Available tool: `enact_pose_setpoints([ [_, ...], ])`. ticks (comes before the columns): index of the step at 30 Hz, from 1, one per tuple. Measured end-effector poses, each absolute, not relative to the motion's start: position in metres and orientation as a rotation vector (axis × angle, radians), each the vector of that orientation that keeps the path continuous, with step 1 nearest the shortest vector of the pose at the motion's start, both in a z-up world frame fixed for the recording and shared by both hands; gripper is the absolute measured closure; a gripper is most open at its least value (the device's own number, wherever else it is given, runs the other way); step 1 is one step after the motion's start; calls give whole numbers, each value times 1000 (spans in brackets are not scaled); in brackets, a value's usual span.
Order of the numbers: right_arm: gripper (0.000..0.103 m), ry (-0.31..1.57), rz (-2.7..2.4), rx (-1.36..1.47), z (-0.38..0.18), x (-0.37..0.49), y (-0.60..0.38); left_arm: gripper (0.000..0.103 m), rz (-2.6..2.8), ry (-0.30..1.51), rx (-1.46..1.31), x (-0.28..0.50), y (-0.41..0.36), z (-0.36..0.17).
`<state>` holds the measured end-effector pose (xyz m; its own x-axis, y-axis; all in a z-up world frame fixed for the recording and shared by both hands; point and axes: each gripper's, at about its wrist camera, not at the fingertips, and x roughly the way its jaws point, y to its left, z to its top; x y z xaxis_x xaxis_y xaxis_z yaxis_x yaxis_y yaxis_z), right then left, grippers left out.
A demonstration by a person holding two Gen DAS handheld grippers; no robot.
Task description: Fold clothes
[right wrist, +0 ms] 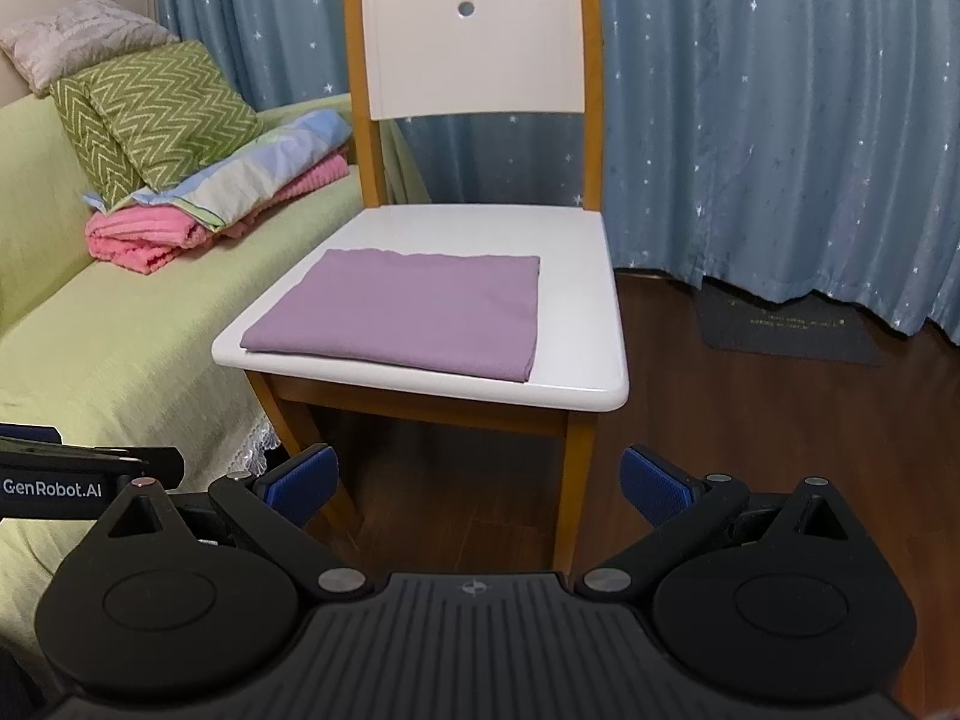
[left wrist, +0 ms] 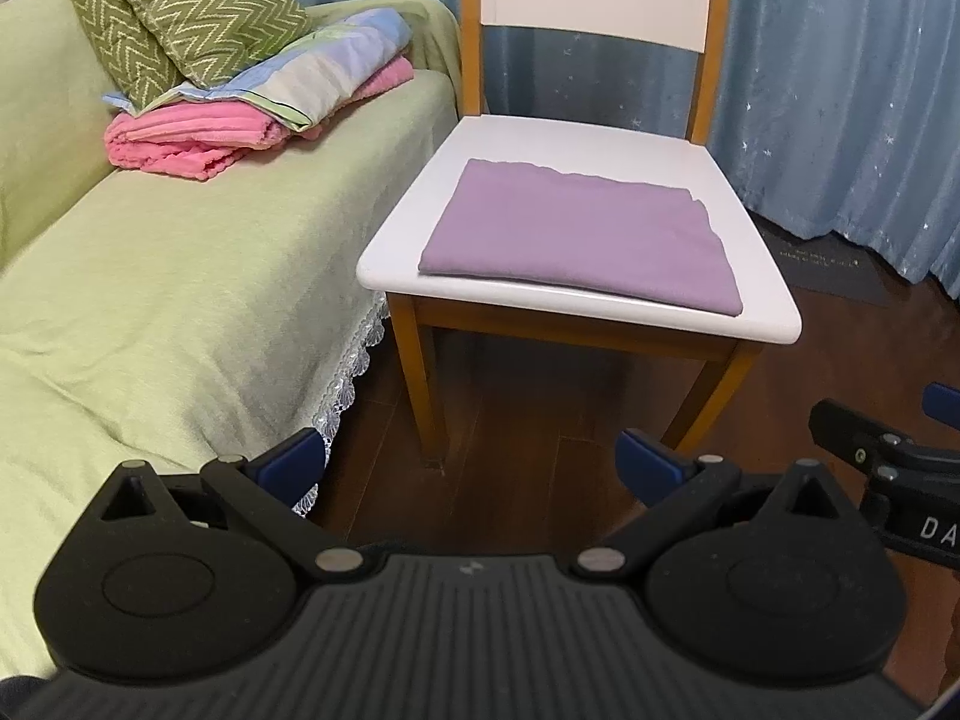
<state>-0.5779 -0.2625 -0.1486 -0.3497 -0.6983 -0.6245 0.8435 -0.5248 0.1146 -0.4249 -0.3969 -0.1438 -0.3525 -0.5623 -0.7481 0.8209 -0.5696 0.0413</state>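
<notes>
A purple cloth point(left wrist: 579, 237) lies folded flat in a rectangle on the white seat of a wooden chair point(left wrist: 762, 276). It also shows in the right wrist view point(right wrist: 399, 312) on the chair seat point(right wrist: 582, 324). My left gripper point(left wrist: 471, 468) is open and empty, held low in front of the chair above the floor. My right gripper point(right wrist: 480, 483) is open and empty, also low in front of the chair. Part of the right gripper point(left wrist: 888, 456) shows at the right edge of the left wrist view.
A sofa with a light green cover point(left wrist: 150, 300) stands left of the chair. On it lie green zigzag cushions point(left wrist: 192, 18), a folded pastel sheet point(left wrist: 312, 72) and a pink towel point(left wrist: 186, 141). Blue star curtains point(right wrist: 780, 120) hang behind. A dark mat point(right wrist: 786, 324) lies on the wood floor.
</notes>
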Motion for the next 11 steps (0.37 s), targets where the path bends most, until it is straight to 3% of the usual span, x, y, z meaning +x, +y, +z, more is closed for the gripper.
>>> enact_pose_setpoints([
  [11,0,272,-2007,836,-163,-601,-277,1,-2008,420,979,-449,-422,-159],
])
